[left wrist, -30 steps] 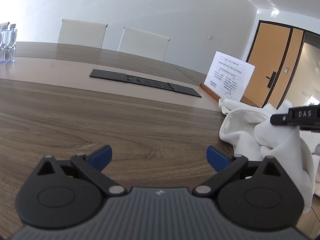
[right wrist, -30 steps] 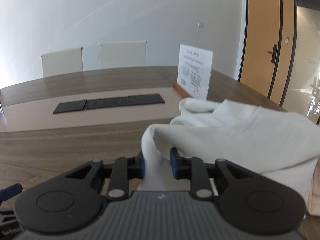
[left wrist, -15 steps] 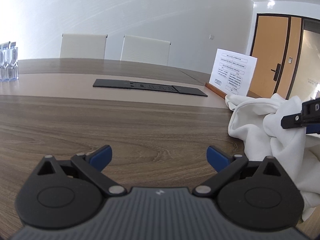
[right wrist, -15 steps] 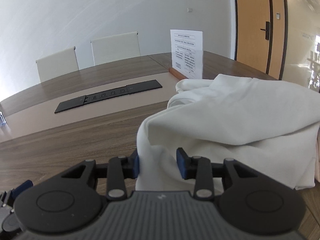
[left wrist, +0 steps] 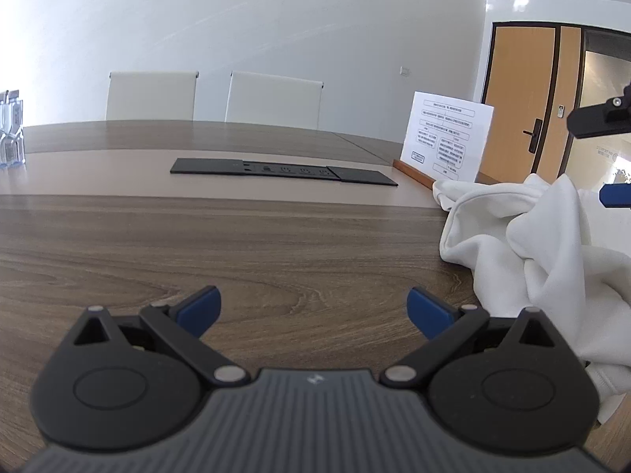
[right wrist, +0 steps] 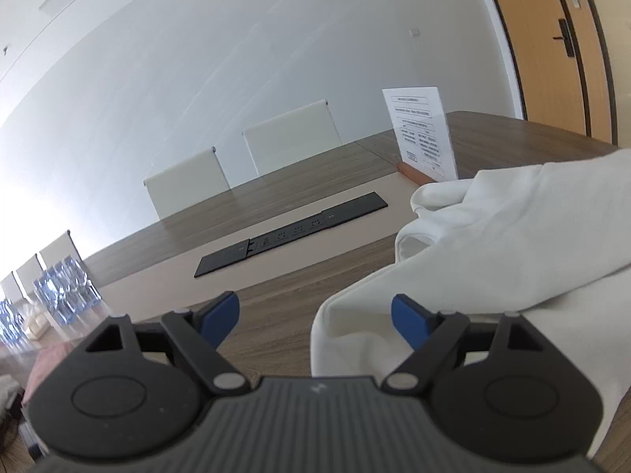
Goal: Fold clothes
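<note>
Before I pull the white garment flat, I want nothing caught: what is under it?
Around the garment only the table shows, so it seems to lie on the wood. Whatever sits beneath its bunched folds is covered.

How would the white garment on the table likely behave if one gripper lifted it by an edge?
The garment lies in soft rumpled folds, so it would probably droop and trail, not hold shape. It looks thick, perhaps fleece, so likely grippy. It shouldn't roll or break.
</note>
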A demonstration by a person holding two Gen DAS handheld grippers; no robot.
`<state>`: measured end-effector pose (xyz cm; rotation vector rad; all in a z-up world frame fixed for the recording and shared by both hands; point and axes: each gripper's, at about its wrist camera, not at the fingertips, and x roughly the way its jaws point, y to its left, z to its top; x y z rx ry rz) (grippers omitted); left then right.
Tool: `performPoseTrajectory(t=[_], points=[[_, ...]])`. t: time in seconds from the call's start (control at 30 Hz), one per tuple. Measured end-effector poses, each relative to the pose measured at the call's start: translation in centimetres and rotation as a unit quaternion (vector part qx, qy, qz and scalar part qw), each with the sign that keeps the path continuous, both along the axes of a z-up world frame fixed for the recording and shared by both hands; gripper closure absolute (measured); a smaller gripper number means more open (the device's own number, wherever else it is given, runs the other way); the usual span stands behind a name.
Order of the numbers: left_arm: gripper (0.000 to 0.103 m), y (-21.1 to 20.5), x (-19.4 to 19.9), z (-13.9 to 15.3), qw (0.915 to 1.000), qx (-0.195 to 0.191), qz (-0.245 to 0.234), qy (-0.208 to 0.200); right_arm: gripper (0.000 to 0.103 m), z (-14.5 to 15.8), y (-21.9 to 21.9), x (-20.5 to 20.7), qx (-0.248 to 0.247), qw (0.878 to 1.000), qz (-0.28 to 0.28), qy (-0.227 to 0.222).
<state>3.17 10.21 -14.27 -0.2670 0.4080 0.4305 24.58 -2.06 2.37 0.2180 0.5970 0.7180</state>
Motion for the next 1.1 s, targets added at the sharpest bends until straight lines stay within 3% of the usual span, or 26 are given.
performPoseTrajectory(t=[0.17, 0.37, 0.57, 0.63, 0.67, 0.73, 0.8, 0.87, 0.93, 1.1], points=[[0.002, 0.8, -0.3, 0.1, 0.9980, -0.058, -0.023, -0.007, 0.013, -0.5, -3.5, 3.9, 0.018, 0.992, -0.124, 0.035], [0.002, 0.1, -0.3, 0.1, 0.9989, -0.038, -0.027, -0.004, 0.012, -3.3, -7.3, 9.2, 0.008, 0.960, -0.271, 0.073], [0.002, 0.0, -0.2, 0.2, 0.9986, -0.039, -0.035, -0.001, 0.012, -8.5, -8.4, 12.9, -0.018, 0.949, -0.294, 0.113], [0.002, 0.0, -0.2, 0.2, 0.9985, -0.040, -0.037, 0.000, 0.014, -9.2, -8.1, 13.2, -0.031, 0.949, -0.298, 0.098], [0.002, 0.0, -0.1, 0.1, 0.9985, -0.040, -0.037, 0.001, 0.020, -9.4, -7.8, 13.2, -0.043, 0.949, -0.301, 0.085], [0.002, 0.0, -0.1, 0.1, 0.9985, -0.040, -0.038, 0.003, 0.043, -9.7, -6.6, 13.3, -0.090, 0.946, -0.306, 0.058], [0.002, 0.0, -0.1, 0.1, 0.9985, -0.039, -0.037, 0.003, 0.080, -9.8, -5.8, 13.1, -0.111, 0.945, -0.306, 0.042], [0.002, 0.0, -0.1, 0.1, 0.9985, -0.040, -0.037, 0.002, 0.098, -9.7, -5.5, 12.9, -0.121, 0.939, -0.320, 0.027], [0.002, 0.1, -0.2, 0.1, 0.9985, -0.042, -0.036, 0.002, 0.101, -9.3, -5.0, 12.1, -0.124, 0.934, -0.335, -0.006], [0.002, 0.0, -0.1, 0.1, 0.9983, -0.046, -0.036, 0.003, 0.102, -6.4, -2.1, 6.9, -0.128, 0.913, -0.348, -0.169]])
